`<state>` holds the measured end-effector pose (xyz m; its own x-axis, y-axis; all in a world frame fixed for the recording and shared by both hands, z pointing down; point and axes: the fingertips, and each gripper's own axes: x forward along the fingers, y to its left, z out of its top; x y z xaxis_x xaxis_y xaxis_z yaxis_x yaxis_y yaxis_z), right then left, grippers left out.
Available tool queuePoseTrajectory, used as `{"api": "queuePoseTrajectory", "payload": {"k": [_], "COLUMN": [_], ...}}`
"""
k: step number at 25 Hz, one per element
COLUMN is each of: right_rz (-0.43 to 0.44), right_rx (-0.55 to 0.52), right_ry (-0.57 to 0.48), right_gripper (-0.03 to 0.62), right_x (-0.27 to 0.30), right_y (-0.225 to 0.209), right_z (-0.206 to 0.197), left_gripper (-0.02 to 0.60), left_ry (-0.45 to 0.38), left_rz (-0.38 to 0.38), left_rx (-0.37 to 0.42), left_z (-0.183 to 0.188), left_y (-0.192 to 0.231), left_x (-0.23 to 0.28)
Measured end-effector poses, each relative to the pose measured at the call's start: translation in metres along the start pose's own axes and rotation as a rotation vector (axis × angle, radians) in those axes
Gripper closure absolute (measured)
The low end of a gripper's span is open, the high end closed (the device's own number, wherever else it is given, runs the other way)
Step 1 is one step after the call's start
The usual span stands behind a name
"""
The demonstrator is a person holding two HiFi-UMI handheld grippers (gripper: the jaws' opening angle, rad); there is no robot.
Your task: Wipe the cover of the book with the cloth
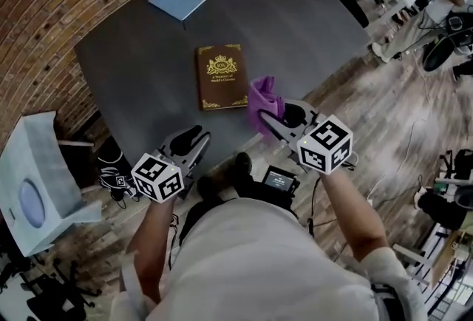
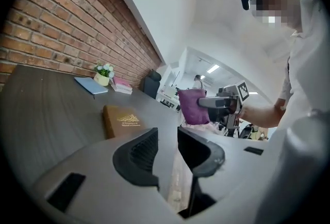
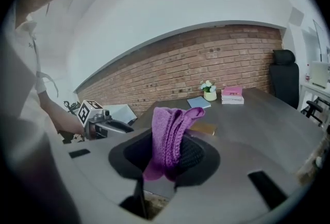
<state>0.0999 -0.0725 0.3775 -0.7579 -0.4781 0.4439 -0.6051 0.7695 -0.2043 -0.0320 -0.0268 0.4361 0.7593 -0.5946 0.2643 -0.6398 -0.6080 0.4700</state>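
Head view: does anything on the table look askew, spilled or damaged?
Nothing stands out. The brown book lies flat and closed on the table; the purple cloth is bunched in the right gripper, clear of the book.

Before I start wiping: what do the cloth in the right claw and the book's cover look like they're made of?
Cloth: purple knit, probably wool or acrylic yarn; ribbed stitches show, and it looks matte and soft. Book cover: brown leather or leatherette, fairly smooth, with a gold-stamped crest and corner ornaments; which of the two cannot be told.

The cloth is coarse knit, the table matt woodgrain, the book smooth, gilt-stamped
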Motion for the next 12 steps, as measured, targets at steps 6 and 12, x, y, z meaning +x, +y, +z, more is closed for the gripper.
{"api": "queuePoseTrajectory", "payload": {"k": [6, 12], "right_rz": [0.084, 0.121], "right_rx": [-0.08, -0.185], "right_ry": [0.085, 0.185], "right_gripper": [0.476, 0.476], "right_x": [0.028, 0.067], "right_y": [-0.047, -0.072], "right_z": [-0.001, -0.01], "left_gripper": [0.476, 0.554], "left_ry": [0.031, 0.105], "left_rz": [0.136, 0.185], "left_rx": [-0.026, -0.014], "left_z": [-0.012, -0.024], "left_y": [0.026, 0.045], "left_x": [0.032, 0.052]}}
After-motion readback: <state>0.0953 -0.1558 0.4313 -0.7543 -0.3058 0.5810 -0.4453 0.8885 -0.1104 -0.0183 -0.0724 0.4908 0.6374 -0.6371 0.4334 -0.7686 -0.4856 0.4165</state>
